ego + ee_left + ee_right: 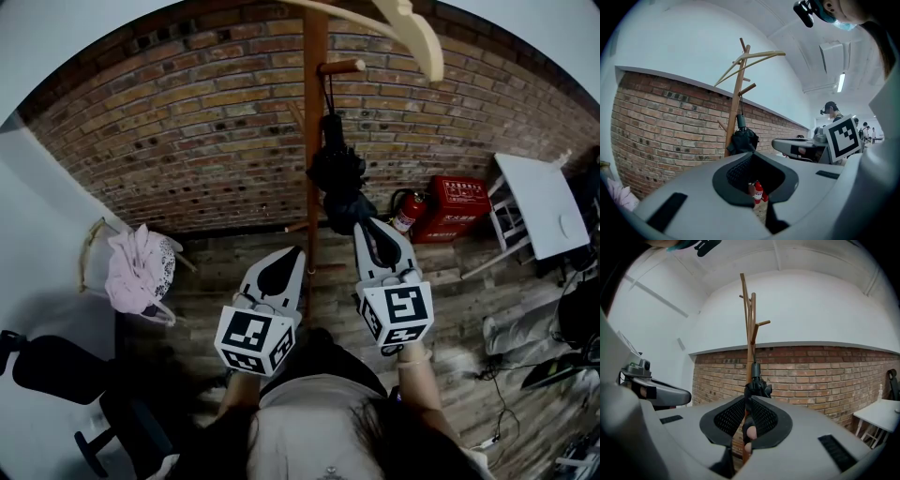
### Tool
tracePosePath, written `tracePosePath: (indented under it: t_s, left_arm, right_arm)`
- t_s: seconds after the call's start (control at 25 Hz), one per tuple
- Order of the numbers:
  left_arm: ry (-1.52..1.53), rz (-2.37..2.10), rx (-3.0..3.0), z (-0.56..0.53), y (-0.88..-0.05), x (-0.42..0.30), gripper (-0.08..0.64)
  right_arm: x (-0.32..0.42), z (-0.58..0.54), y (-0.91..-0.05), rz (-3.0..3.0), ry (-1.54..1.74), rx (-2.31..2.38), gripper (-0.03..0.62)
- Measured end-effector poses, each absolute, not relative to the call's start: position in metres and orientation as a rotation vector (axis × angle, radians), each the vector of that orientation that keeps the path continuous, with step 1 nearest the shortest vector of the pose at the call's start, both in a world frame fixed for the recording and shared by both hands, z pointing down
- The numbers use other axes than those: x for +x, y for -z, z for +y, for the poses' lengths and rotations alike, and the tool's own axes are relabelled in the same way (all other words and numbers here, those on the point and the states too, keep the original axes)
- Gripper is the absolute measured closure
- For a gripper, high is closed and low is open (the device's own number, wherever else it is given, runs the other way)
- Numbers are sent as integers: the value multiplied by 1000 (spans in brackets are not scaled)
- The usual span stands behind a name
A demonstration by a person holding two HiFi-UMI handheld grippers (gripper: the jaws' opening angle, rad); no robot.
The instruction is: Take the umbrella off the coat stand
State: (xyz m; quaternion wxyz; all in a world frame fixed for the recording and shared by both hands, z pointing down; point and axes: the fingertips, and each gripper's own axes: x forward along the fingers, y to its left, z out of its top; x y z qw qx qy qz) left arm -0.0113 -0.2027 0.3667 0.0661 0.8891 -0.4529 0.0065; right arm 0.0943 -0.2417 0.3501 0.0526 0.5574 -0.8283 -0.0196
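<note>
**Umbrella position relative to the claws**

The umbrella (339, 183) hangs folded from a peg (342, 67) on the right side of the stand (315, 112). Its long axis is vertical and it lies just beside the stand.

The right claw (370, 227) points level, in line with the umbrella's lower part, and is the nearer of the 2. The left claw (294, 255) is just left of the stand.

Both claws have their jaws together and hold nothing. The right claw would likely need to open before it can grip.

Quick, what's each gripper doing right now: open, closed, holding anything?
Left gripper: closed, holding nothing.
Right gripper: closed, holding nothing; the umbrella hangs on the coat stand.
</note>
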Motion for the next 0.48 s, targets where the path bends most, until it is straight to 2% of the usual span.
tracePosePath:
  t_s: [0.16,0.48]
  left_arm:
    - [-22,-1383,2669,-212,-368,-11,551]
    - [-27,-1389,2663,-225,-371,-4,551]
  right_arm:
    - [95,-253,-352,-2526,58,1669,544]
    - [95,-270,-359,-2539,42,1599,450]
